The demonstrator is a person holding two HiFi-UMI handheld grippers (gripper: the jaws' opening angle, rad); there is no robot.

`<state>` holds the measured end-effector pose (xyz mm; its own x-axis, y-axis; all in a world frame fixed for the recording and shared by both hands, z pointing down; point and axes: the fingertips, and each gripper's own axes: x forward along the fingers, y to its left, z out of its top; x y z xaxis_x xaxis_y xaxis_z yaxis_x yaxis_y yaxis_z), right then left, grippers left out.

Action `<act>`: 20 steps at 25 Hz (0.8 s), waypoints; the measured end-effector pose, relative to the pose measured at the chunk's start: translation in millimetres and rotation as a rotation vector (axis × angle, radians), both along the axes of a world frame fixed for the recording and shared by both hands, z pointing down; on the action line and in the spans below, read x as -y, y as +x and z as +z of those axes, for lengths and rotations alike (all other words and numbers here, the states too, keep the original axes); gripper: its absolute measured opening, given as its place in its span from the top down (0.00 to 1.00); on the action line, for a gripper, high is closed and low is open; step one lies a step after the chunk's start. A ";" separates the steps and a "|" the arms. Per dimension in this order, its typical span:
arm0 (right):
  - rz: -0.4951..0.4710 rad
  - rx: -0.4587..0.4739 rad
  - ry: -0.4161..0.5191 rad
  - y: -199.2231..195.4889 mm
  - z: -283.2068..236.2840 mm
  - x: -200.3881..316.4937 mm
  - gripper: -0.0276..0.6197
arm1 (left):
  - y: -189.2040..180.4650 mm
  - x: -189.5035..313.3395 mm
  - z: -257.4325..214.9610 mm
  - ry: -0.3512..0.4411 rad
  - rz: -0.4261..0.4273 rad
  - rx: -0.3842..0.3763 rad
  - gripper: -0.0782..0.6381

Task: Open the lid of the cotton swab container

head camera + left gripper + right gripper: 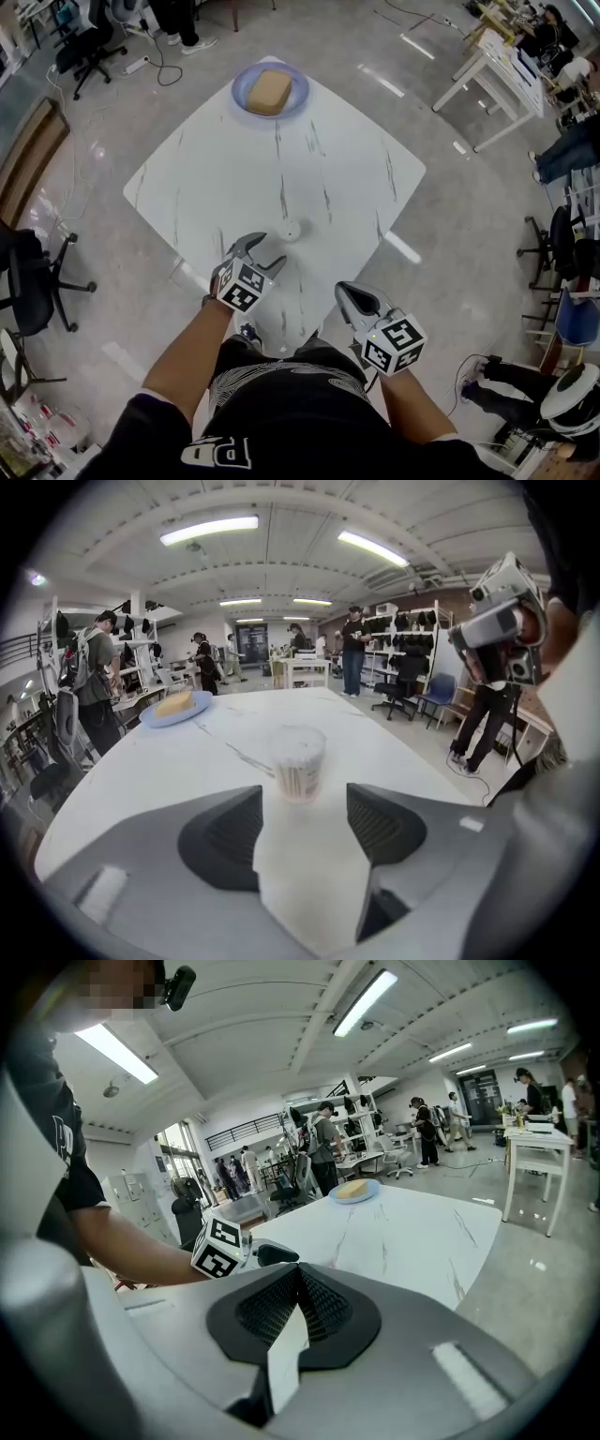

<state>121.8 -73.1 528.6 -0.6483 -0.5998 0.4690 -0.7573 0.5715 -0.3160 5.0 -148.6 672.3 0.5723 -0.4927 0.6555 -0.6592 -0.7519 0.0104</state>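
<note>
Nothing of the task looks done yet. Nearest, the right gripper (349,294) hangs over the table's (206,178) near corner, its jaws pressed together on nothing. The left gripper (262,251), just in from the near-left edge, has its jaws wide apart and empty. It is aimed at the container (292,229), which stands clear of them about mid-table, lid apparently on. Gripping and lifting the lid remain. Bare top lies all round the container; only a plate (240,98) sits at the far corner.
</note>
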 end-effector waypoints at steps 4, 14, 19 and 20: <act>-0.001 -0.001 -0.015 0.9 6.0 1.7 0.96 | 4.8 11.1 8.9 -0.016 0.002 -0.016 0.44; 0.006 -0.002 -0.046 6.0 20.1 4.9 0.96 | 22.0 26.8 31.7 -0.032 0.022 0.014 0.43; 0.012 -0.003 -0.054 10.1 22.5 4.1 0.96 | 30.2 34.6 32.1 -0.030 0.022 0.001 0.43; 0.013 -0.005 -0.054 11.2 22.4 3.9 0.96 | 31.5 35.3 32.4 -0.032 0.023 0.001 0.43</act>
